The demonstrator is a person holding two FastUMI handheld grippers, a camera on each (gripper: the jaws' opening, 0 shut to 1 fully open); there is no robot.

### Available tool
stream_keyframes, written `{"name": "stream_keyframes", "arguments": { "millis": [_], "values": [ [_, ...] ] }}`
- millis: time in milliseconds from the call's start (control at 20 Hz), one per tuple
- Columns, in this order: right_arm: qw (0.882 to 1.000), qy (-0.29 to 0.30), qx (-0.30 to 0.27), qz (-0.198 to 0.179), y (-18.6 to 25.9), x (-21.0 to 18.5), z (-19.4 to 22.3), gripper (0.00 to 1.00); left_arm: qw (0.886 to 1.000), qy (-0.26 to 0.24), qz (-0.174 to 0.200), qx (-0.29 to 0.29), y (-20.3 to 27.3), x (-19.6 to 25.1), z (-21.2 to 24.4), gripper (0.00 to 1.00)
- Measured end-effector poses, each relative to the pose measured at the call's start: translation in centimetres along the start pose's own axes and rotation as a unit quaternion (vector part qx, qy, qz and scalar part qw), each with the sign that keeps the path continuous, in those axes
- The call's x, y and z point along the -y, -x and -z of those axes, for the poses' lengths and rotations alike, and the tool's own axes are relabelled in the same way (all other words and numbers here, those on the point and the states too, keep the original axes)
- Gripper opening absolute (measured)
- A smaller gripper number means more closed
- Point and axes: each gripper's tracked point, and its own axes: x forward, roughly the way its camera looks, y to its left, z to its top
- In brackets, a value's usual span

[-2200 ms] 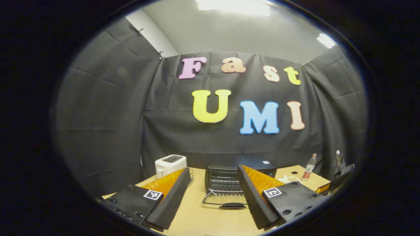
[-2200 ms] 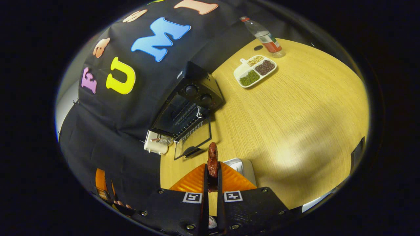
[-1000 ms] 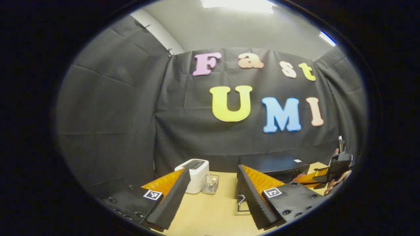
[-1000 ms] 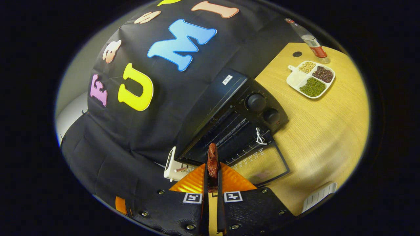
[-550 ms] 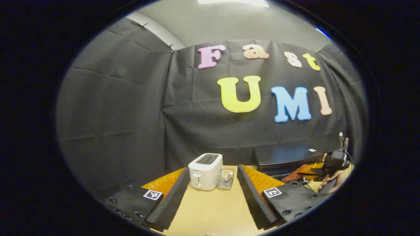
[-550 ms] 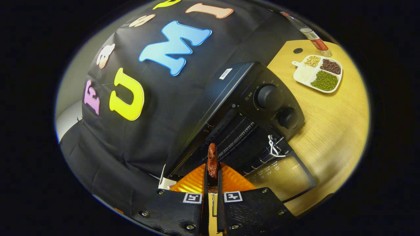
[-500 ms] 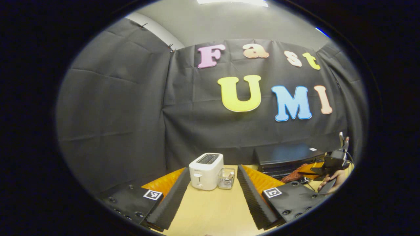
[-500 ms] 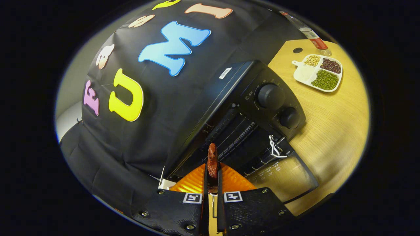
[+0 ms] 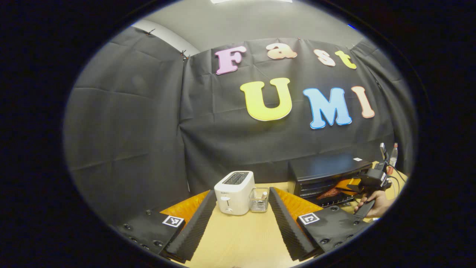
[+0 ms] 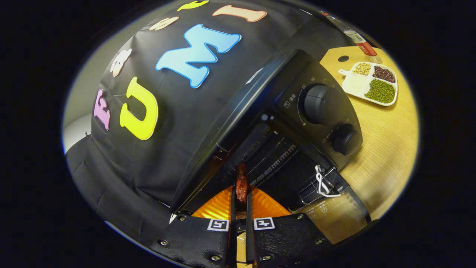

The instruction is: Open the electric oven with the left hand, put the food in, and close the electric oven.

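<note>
The black electric oven point(image 10: 297, 93) stands at the back of the wooden table with its glass door point(image 10: 331, 216) folded down flat. My right gripper point(image 10: 241, 191) is shut on a reddish-brown strip of meat point(image 10: 241, 178), whose tip reaches into the oven's mouth, close to the wire rack point(image 10: 275, 160). In the left gripper view the oven point(image 9: 327, 173) sits far right, with the right gripper point(image 9: 351, 185), the meat point(image 9: 329, 193) and a hand point(image 9: 376, 204) at its front. My left gripper point(image 9: 241, 219) is open and holds nothing, off to the oven's left.
A white toaster point(image 9: 234, 188) and a small clear holder point(image 9: 259, 200) stand just ahead of the left gripper. Right of the oven lie a white divided plate of beans point(image 10: 372, 85) and a bottle point(image 10: 357, 35). Two knobs point(image 10: 319, 104) sit on the oven's front panel.
My right gripper has carried the meat forward from above the table into the oven's opening. The left gripper has swung left, away from the oven door, toward the toaster.
</note>
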Motion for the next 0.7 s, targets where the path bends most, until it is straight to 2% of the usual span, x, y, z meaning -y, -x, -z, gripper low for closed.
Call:
{"name": "stream_keyframes", "arguments": {
  "millis": [100,300,350,400,500,600,650,700],
  "values": [
    [1.000,0.023,0.003,0.011,-0.3,0.5,-0.2,0.11,1.000,0.000,0.002,0.000,0.1,0.4,0.0,0.96],
    [0.996,0.072,0.005,0.057,-0.5,2.2,-1.4,0.25,1.000,-0.003,0.001,0.002,0.4,0.8,-0.5,0.96],
    [0.994,0.084,0.009,0.068,-0.4,2.6,-1.8,0.23,1.000,-0.003,0.001,0.004,0.6,0.8,-0.7,0.96],
    [0.993,0.095,0.014,0.072,-0.2,2.8,-2.2,0.42,1.000,-0.003,0.000,0.006,0.7,0.7,-0.8,0.90],
    [0.991,0.117,0.023,0.064,0.6,2.3,-2.9,0.45,1.000,-0.002,0.001,0.007,0.8,1.1,-0.9,0.90],
    [0.988,0.141,0.027,0.059,1.6,1.9,-2.9,0.79,1.000,0.004,0.004,0.007,0.9,1.7,-1.0,1.00],
    [0.986,0.153,0.027,0.058,2.4,1.7,-3.3,0.96,1.000,0.008,0.007,0.007,0.9,2.3,-1.1,1.00],
    [0.985,0.164,0.024,0.055,3.1,1.6,-3.4,0.97,1.000,0.012,0.012,0.008,0.9,2.8,-1.0,1.00]
  ]
}}
